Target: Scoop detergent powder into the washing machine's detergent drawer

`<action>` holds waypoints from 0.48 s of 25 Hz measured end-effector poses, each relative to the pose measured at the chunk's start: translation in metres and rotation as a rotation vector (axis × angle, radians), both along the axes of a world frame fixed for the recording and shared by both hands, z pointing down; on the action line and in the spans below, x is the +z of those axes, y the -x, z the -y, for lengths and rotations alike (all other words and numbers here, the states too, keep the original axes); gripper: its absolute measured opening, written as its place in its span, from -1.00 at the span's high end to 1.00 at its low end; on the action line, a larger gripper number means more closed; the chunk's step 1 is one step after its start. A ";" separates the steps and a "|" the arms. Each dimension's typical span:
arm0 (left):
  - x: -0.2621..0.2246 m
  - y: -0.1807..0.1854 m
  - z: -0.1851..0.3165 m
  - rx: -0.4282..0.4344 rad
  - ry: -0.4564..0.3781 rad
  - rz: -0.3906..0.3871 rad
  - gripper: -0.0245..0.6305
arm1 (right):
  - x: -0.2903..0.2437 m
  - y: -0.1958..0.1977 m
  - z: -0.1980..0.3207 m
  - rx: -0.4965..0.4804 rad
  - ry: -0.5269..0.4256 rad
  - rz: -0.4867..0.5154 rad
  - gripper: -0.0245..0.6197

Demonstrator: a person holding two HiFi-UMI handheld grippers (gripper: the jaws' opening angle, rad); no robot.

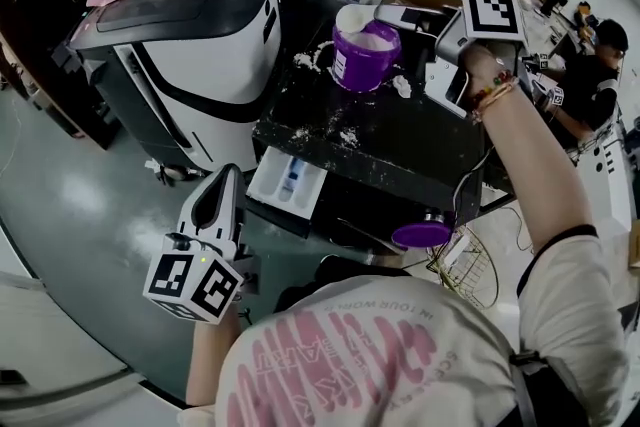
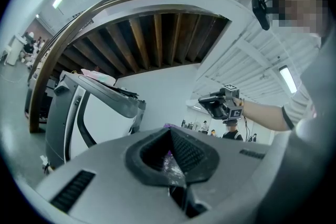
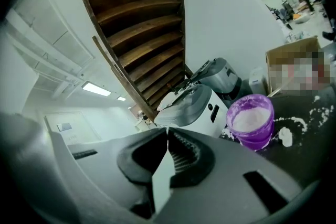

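White plastic scoop (image 1: 353, 18) is clamped in the closed right gripper (image 3: 168, 134), just above the round purple powder tub (image 1: 365, 57). The open white detergent drawer (image 1: 270, 187) lies lower-left of that gripper, toward the person.

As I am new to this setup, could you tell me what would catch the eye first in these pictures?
A purple tub of white powder stands on the black machine top, with spilled powder scattered around it. At the machine's front left the white detergent drawer is pulled out, and the right gripper hovers beside the tub.
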State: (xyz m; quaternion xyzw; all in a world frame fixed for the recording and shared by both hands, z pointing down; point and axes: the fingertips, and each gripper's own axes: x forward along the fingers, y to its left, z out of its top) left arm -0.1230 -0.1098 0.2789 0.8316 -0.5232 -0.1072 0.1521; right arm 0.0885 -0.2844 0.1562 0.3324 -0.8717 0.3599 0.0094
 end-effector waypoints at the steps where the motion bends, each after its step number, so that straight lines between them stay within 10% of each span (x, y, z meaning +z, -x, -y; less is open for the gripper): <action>1: 0.000 0.000 -0.002 0.005 0.000 0.000 0.92 | -0.001 0.001 -0.004 -0.004 -0.003 0.002 0.91; 12: 0.013 -0.005 -0.015 0.019 0.033 -0.003 0.92 | 0.043 0.022 -0.046 -0.074 0.075 0.051 0.91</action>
